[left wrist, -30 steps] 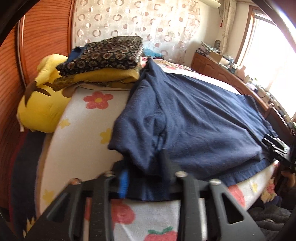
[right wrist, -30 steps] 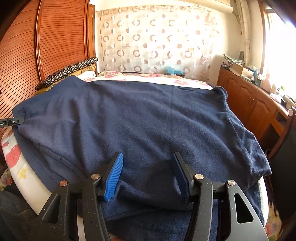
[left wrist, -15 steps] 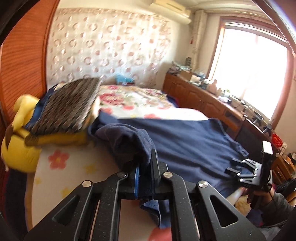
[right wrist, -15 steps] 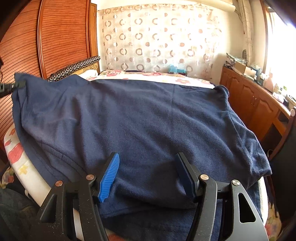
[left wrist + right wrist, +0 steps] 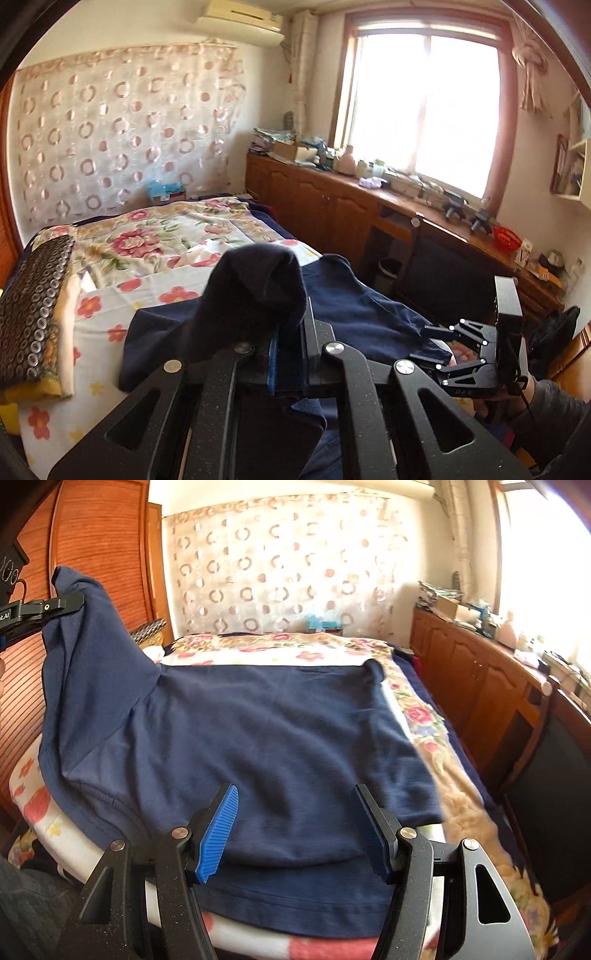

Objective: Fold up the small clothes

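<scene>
Hidden behind a bunched fold of cloth: the fingertips of the left gripper [image 5: 288, 343], clamped tight on that fold of the navy shirt [image 5: 258, 738] and lifting it clear of the bed [image 5: 424, 709]. Cut off at the left edge of the right wrist view: most of that same gripper, only a black finger showing at nine o'clock where the raised corner of the garment hangs from it. Readable there, partly: white letters ending ".AI" on the black body; on the other tool, small grey marks too faint to make out. Right gripper [image 5: 299, 830] held at six o'clock, jaws standing wide apart over the near hem, blue ribbed pad and black pad pressing on nothing. Dark blue, soft and fleecy, short-sleeved; spread flat across the floral blanket from centre toward three o'clock, hem stitched double at the near edge. Blurred at the right margin: cluttered wooden cabinets [image 5: 480, 679] under a glaring window.
</scene>
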Demonstrator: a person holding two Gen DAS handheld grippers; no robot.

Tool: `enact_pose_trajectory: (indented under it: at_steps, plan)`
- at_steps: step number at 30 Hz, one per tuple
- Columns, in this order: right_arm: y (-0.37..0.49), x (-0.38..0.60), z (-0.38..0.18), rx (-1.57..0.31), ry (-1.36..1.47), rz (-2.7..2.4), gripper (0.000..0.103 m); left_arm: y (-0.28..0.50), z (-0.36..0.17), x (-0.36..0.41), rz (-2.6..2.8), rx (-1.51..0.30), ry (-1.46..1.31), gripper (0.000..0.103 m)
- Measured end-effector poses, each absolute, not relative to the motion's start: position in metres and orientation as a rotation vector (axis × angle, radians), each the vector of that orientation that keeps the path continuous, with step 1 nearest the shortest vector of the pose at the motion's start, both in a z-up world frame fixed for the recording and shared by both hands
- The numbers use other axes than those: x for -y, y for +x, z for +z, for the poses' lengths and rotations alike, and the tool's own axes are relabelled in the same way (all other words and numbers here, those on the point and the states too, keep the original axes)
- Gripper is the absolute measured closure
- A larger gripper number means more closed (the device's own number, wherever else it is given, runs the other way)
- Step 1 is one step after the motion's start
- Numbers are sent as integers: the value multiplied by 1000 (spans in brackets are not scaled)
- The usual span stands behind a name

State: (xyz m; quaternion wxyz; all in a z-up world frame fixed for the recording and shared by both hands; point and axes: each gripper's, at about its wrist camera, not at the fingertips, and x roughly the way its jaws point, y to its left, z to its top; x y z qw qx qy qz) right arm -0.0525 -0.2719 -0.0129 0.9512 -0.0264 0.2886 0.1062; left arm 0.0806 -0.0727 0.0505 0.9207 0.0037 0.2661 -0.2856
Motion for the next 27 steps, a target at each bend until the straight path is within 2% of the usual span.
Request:
enact_pose_trajectory:
  at_steps: [1,3,4,6,8,14,27]
  plan:
    - [-52,275,-11,-584,-51,209,38,83,49,76,-601,-568,17,90]
    - [-53,278,-11,-582,-50,202,38,80,46,79,-609,-577,19,74]
    - [-53,278,-11,-584,-50,201,38,77,44,77,-617,-569,24,62]
    - [-54,278,-12,-584,-50,202,38,72,43,77,-626,-572,21,48]
    - [-54,277,-14,-586,-50,207,38,68,43,71,-623,-566,9,28]
    - [-47,267,-10,-583,-66,244,38,59,37,57,-555,-551,0,23]
    - [-10,193,-10,-630,-168,449,38,52,-4,13,-407,-593,-21,23]
